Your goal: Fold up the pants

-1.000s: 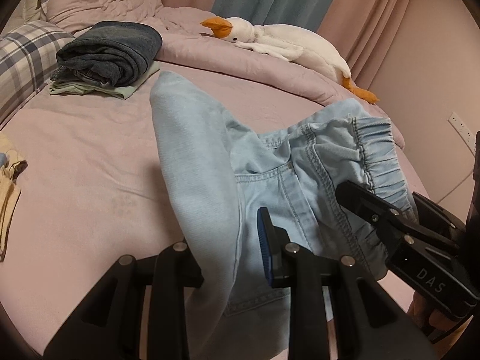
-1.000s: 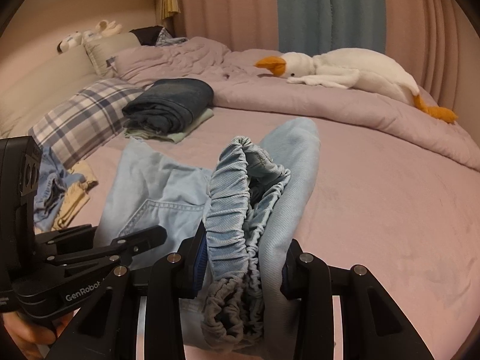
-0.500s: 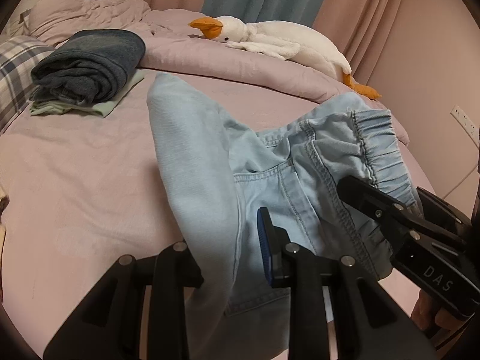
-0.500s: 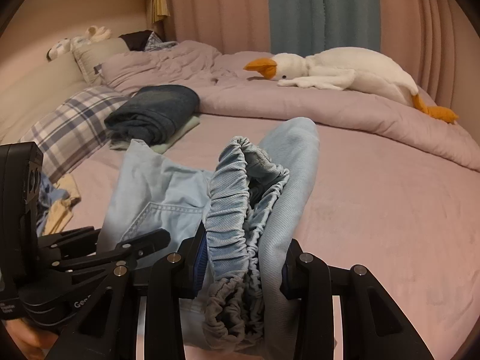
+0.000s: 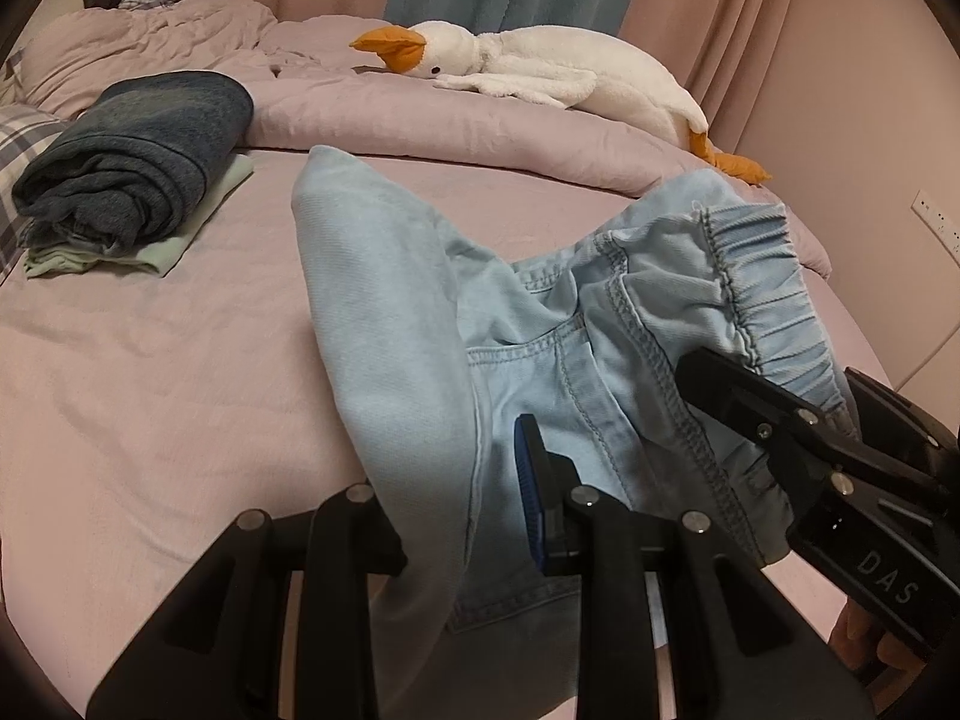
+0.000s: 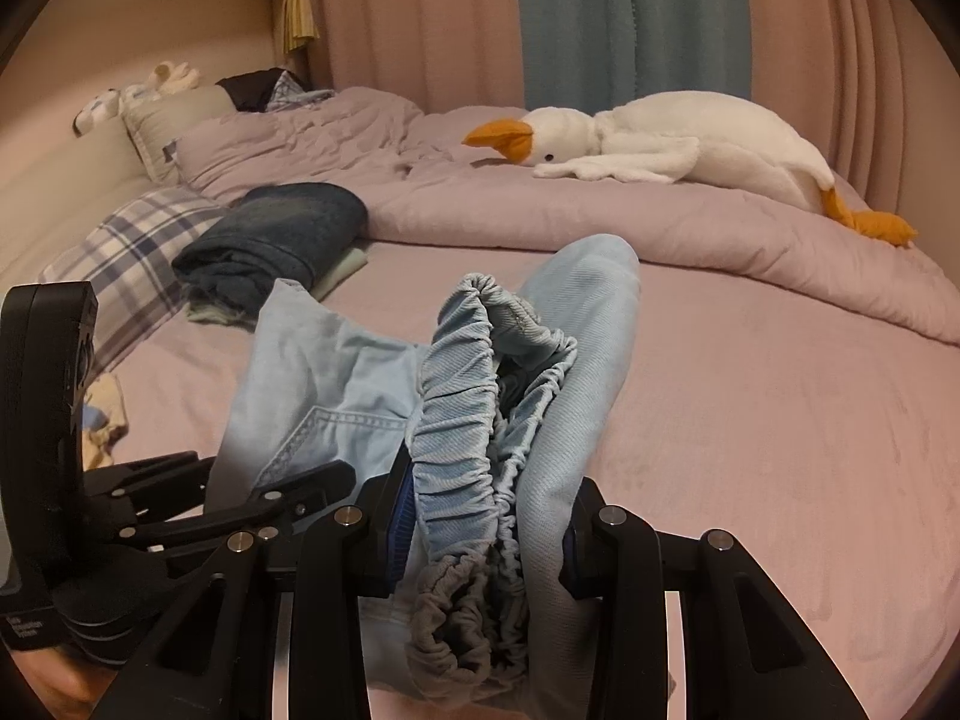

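Note:
Light blue denim pants point(image 5: 420, 330) hang lifted over the pink bed, held by both grippers. My left gripper point(image 5: 462, 510) is shut on a folded edge of the fabric near the pocket. In the right wrist view my right gripper point(image 6: 486, 516) is shut on the bunched elastic waistband point(image 6: 462, 408) of the pants point(image 6: 576, 360). The right gripper point(image 5: 774, 420) also shows at the lower right of the left wrist view, clamped on the waistband point(image 5: 774, 306). At the lower left of the right wrist view sits the left gripper point(image 6: 300, 486), pinching the cloth.
A folded dark denim stack point(image 5: 138, 156) on pale green cloth lies at the far left of the bed point(image 5: 150, 372). A white plush goose point(image 5: 540, 72) rests on the rumpled duvet behind. A plaid pillow point(image 6: 132, 252) and loose clothes point(image 6: 102, 414) lie left.
Both grippers have carried the pants sideways across the bed. The folded stack and the goose have slid left and look larger in both views. The grips are unchanged.

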A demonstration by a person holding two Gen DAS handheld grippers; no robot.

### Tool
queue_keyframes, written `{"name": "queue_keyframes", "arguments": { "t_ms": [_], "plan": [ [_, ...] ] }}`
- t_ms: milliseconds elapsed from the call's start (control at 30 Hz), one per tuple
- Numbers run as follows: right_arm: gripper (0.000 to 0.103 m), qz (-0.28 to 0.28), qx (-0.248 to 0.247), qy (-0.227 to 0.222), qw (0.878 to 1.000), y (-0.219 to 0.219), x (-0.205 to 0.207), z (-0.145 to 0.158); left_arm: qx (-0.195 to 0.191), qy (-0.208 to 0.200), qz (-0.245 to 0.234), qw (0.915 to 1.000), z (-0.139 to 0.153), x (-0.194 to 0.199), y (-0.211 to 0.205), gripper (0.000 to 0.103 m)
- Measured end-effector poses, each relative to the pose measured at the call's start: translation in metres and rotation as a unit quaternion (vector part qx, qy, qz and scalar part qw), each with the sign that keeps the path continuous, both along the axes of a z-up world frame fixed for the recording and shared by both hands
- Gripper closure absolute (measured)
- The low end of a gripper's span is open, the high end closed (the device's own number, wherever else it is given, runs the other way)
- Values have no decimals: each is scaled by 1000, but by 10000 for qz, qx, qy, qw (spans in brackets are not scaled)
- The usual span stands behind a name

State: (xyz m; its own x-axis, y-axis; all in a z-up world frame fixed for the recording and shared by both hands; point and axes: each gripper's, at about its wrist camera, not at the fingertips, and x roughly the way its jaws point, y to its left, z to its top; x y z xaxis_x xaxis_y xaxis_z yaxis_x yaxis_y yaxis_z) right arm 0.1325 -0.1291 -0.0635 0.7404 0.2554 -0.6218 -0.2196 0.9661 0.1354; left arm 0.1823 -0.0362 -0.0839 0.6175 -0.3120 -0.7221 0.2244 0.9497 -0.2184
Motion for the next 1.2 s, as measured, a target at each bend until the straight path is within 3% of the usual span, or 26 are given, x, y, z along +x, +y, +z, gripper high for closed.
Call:
{"name": "queue_keyframes", "arguments": {
  "t_ms": [833, 1000, 1200],
  "plan": [
    [64, -32, 43, 314, 9995, -7, 28, -16, 360, 266, -64, 9990, -23, 32, -18, 76],
    [63, -115, 182, 486, 9986, -15, 33, -23, 493, 305, -2, 9983, -28, 35, -15, 73],
    [61, -335, 473, 798, 9951, -36, 40, -38, 601, 555, 146, 9965, -42, 43, -5, 58]
  ]
}}
